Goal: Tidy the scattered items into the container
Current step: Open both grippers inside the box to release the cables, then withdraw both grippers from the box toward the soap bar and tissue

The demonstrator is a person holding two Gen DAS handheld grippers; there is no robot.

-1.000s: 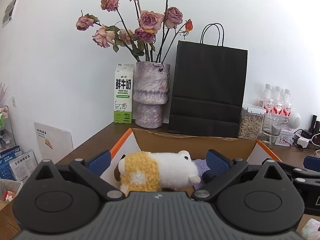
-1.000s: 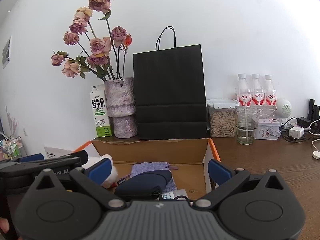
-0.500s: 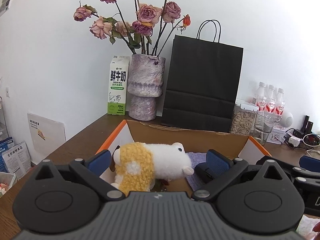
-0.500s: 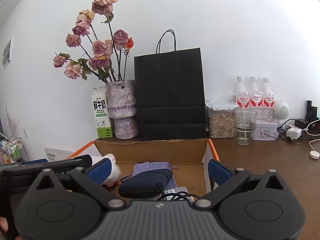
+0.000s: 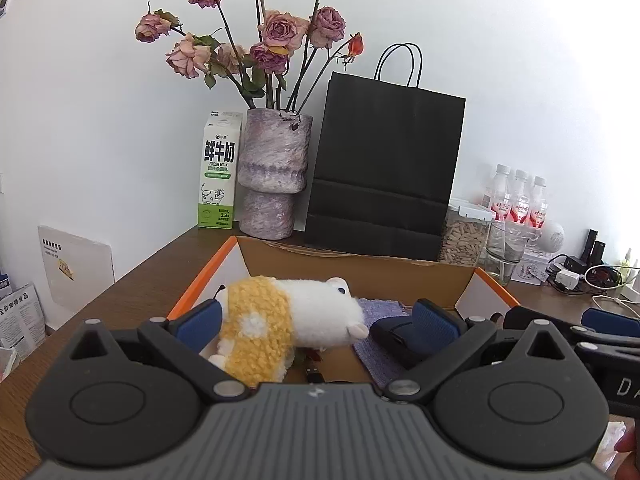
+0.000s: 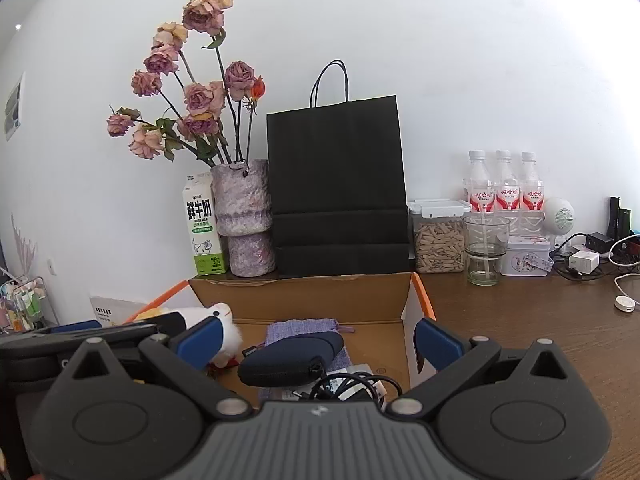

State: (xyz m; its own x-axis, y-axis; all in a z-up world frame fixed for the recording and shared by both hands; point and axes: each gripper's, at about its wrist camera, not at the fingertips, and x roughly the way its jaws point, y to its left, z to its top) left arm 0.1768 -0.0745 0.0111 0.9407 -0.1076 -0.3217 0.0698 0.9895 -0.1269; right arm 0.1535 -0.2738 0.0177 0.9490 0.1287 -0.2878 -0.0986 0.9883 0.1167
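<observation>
Brown tabletop (image 6: pixel 540 332) carried the cardboard box (image 6: pixel 304 296) at 12 o'clock of both claws. Inside: plush toy (image 5: pixel 288 320) at 9 o'clock, navy pouch (image 6: pixel 290 358) centre on purple cloth (image 6: pixel 304 328), black cable (image 6: pixel 348 386) at 6 o'clock. Left claw (image 5: pixel 316 320) was spread apart around the toy, apparently not pinching it. Right claw (image 6: pixel 316 340) was apart, holding nothing. To do it well: lift both straight up, clear the box walls, avoid snagging the cable.
</observation>
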